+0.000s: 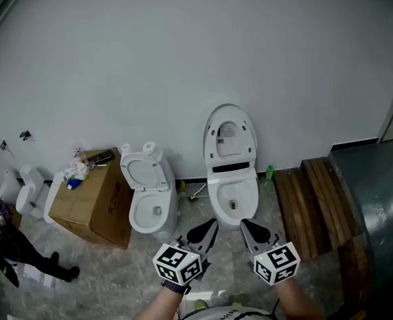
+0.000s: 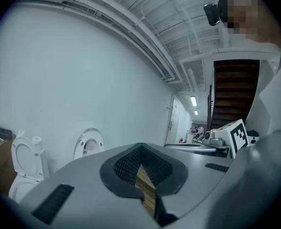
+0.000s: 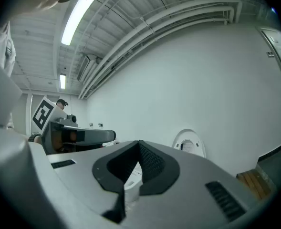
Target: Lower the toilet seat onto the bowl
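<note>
In the head view, a white toilet stands against the wall with its seat and lid raised upright over the open bowl. My left gripper and right gripper hover side by side just in front of the bowl, both shut and holding nothing. The left gripper view looks past its shut jaws, with the raised seat and lid ahead on the left. In the right gripper view, the raised seat and lid show to the right of the shut jaws, and the bowl is mostly hidden behind them.
A second white toilet with its seat up stands to the left. Beside it is a cardboard box with clutter on top. A stack of wooden planks lies to the right, and a green bottle stands by the wall. A person's legs show at far left.
</note>
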The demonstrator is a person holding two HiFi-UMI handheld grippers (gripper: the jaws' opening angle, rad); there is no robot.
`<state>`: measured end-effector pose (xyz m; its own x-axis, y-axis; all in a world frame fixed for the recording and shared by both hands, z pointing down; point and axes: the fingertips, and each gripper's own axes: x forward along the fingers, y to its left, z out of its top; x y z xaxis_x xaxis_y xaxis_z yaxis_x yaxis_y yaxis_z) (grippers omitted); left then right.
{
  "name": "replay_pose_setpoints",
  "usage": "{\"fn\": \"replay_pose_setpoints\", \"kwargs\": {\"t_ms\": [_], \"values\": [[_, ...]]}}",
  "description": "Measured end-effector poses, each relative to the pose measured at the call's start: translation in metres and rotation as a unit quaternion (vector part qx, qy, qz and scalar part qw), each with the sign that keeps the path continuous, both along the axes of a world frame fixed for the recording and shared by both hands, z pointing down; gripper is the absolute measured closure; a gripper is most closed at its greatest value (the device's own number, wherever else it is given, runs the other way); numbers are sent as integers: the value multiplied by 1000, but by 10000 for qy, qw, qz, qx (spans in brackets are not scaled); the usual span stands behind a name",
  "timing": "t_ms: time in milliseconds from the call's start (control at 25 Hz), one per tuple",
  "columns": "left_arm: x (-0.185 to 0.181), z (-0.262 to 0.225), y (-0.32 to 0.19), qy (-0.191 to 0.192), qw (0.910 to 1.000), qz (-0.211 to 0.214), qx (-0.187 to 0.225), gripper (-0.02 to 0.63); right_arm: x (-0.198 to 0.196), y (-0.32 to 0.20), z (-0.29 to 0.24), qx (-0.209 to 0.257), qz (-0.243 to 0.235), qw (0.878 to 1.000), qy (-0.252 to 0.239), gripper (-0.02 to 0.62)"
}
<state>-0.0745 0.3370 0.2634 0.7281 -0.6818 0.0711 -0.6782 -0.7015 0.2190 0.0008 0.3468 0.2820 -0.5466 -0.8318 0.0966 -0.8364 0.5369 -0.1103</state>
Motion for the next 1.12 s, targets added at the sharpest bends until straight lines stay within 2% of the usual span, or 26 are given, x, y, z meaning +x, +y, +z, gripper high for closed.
{"fn": "replay_pose_setpoints", "kwargs": {"t_ms": [400, 640, 760, 920, 1120], "values": [[18, -4, 9, -44, 9998, 39, 181, 598, 14, 10, -3, 90, -49, 9999, -47, 580], [20, -29, -18, 9, 9991, -116, 413, 598, 54, -6, -38, 390, -16, 9948, -942, 578], [19, -30, -18, 29, 9987, -274, 432, 598, 72, -2, -36, 347, 46, 9904, -1341, 578], [29, -19, -10, -4, 9988, -316, 382, 598, 84, 2, -22, 297, 121, 9926, -1167, 578], [44, -17, -24, -69, 9991, -189, 381, 598, 81, -14, -26, 428, 10, 9956, -838, 577]]}}
